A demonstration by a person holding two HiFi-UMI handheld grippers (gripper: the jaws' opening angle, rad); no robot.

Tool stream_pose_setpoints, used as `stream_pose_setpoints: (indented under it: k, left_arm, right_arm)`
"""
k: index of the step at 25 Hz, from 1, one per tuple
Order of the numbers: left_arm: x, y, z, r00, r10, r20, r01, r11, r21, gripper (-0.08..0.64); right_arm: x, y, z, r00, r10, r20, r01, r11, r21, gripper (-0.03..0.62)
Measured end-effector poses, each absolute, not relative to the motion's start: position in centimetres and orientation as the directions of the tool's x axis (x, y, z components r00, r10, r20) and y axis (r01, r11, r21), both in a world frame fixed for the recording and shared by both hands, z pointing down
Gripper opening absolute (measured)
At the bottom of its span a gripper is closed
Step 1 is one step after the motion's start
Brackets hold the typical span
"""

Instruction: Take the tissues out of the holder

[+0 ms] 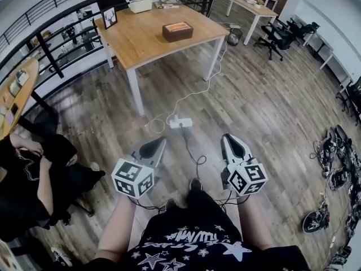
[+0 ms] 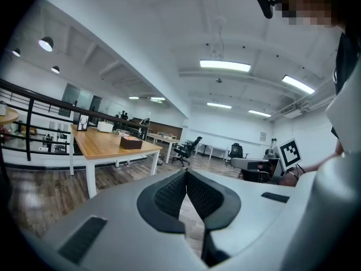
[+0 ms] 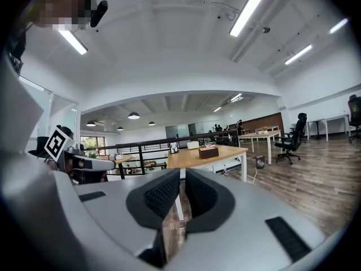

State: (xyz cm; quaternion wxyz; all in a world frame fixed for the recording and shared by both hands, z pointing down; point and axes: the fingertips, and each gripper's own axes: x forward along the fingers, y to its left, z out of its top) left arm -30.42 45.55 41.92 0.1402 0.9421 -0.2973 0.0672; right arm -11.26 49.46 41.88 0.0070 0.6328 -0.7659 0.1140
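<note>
The tissue holder (image 1: 177,31) is a dark brown box with an orange-tinted slot on top, and it stands on the wooden table (image 1: 146,41) far ahead of me. It appears small in the left gripper view (image 2: 131,142) and the right gripper view (image 3: 208,152). My left gripper (image 1: 153,147) and right gripper (image 1: 230,141) hang side by side over the floor in front of my body, pointing toward the table and well short of it. Both are shut with nothing between the pads (image 2: 169,193) (image 3: 161,193).
A white box (image 1: 140,5) and a picture frame (image 1: 109,17) sit at the table's far side. A power strip (image 1: 181,122) with cables lies on the wooden floor between me and the table. A person (image 1: 34,174) sits at the left. Office chairs (image 1: 276,35) and floor clutter (image 1: 338,162) are at the right.
</note>
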Motion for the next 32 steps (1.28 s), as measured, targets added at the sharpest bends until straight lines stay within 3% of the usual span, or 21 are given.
stream_pose_setpoints:
  k: [12, 32]
  left_arm:
    - [-28.2, 40.1, 43.5, 0.772, -0.581, 0.257, -0.631, -0.751, 0.196, 0.014]
    - [-8.3, 26.1, 43.1, 0.631, -0.728, 0.268, -0.775, -0.606, 0.18, 0.014]
  right_arm:
    - [-6.7, 42.7, 44.2, -0.199, -0.969, 0.147, -0.959, 0.161, -0.232, 0.038]
    - [13.2, 25.4, 45.3, -0.405, -0.899, 0.165, -0.902, 0.363, -0.236, 0.038]
